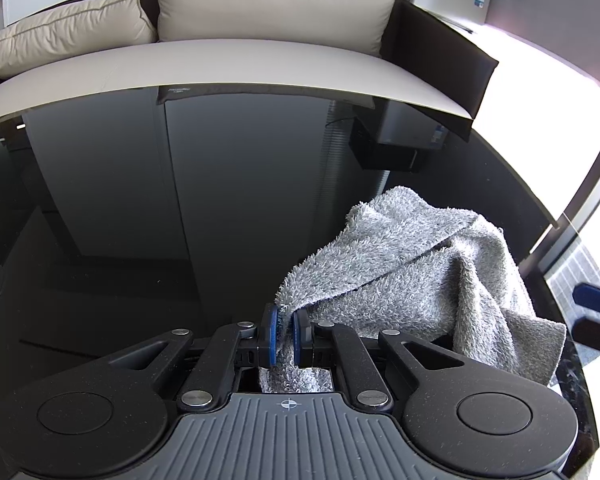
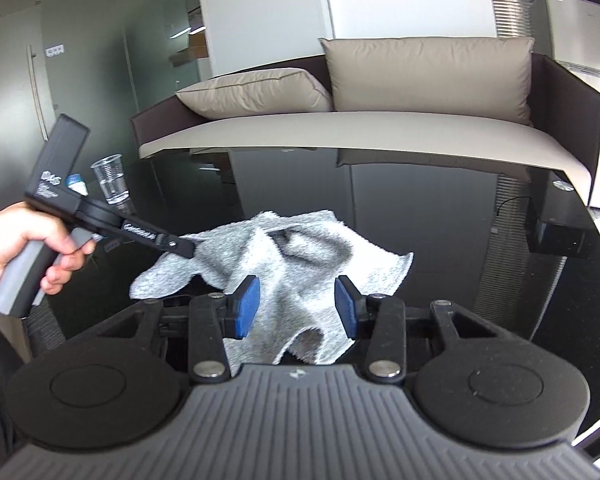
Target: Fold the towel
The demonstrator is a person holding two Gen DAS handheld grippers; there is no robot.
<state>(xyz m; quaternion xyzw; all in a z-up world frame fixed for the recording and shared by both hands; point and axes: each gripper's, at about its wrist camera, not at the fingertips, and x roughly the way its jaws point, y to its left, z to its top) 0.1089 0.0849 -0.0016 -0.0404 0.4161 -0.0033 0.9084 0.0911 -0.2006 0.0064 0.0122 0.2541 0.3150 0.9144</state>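
Here: black glossy tabletop (image 2: 440, 208); clear plastic cup (image 2: 112, 180) at its far left; beige-cushioned sofa (image 2: 380, 128) behind. Grey towel (image 2: 300, 256), crumpled, mid-tabletop. Left tool (image 1: 285, 330), pads nearly closed, pinches a towel edge, the rest heaped to its right. Right tool (image 2: 298, 306), pads wide apart, grips nothing, towel directly ahead between them. Towel's near edge hidden behind both tool bodies.

Both wrist views look low across the black table (image 1: 140, 220) toward the sofa (image 2: 380, 128). The left sits close over the towel (image 1: 412, 272); the right seems farther back. They share towel, table and sofa.
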